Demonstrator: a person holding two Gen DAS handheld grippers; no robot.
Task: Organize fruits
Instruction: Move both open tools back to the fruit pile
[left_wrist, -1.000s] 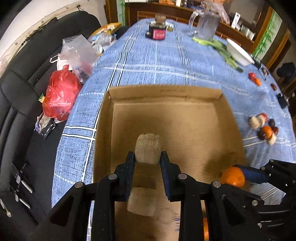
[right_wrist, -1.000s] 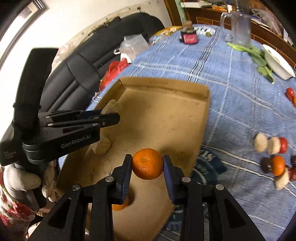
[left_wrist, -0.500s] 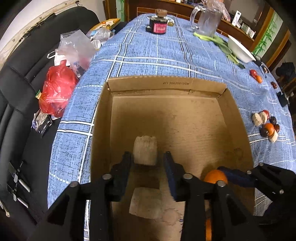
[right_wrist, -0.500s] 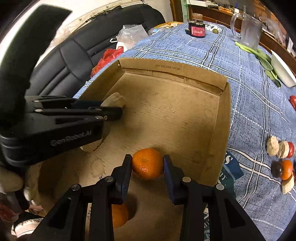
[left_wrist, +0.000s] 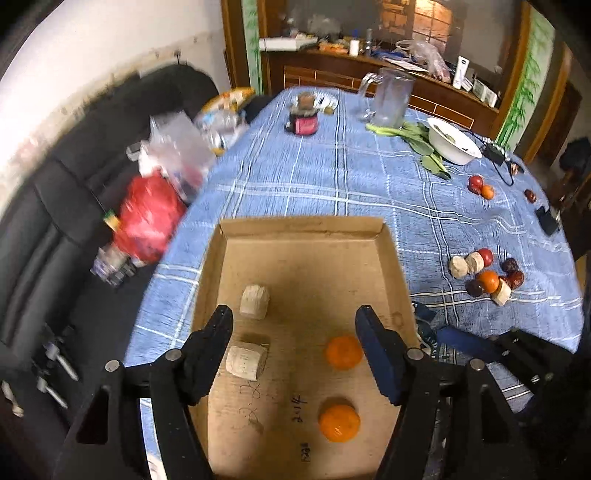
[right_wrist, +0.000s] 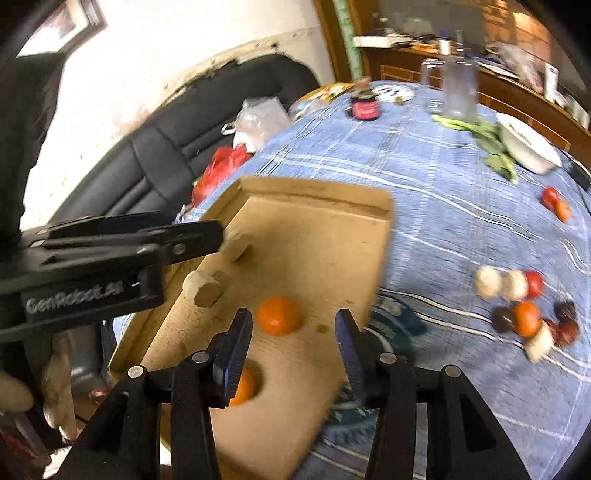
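Left wrist view: the left gripper (left_wrist: 295, 334) hangs above a shallow, flat-bottomed cardboard box (left_wrist: 303, 236), its black jaws spread wide with nothing between them. On the matte brown floor of the box lie two pale, rough-surfaced beige chunks, the farther chunk (left_wrist: 254, 301) and the nearer chunk (left_wrist: 246, 361), one behind the other on the left. On the right lie two glossy, round oranges, the far orange (left_wrist: 343, 352) and the near orange (left_wrist: 339, 422), well apart from the chunks. The box rests on a blue plaid tablecloth (left_wrist: 332, 177) of woven texture. To the right of the box, on the cloth, sits a loose cluster of small fruits (left_wrist: 487, 275) in red, orange, dark and pale tones. A white bowl (left_wrist: 452, 146) stands beyond, beside leafy greens (left_wrist: 417, 142) and a clear glass pitcher (left_wrist: 391, 98).

Right wrist view: the right gripper (right_wrist: 293, 345) is likewise parted and empty, above the box's near right side, with one orange (right_wrist: 277, 316) just beyond its tips.
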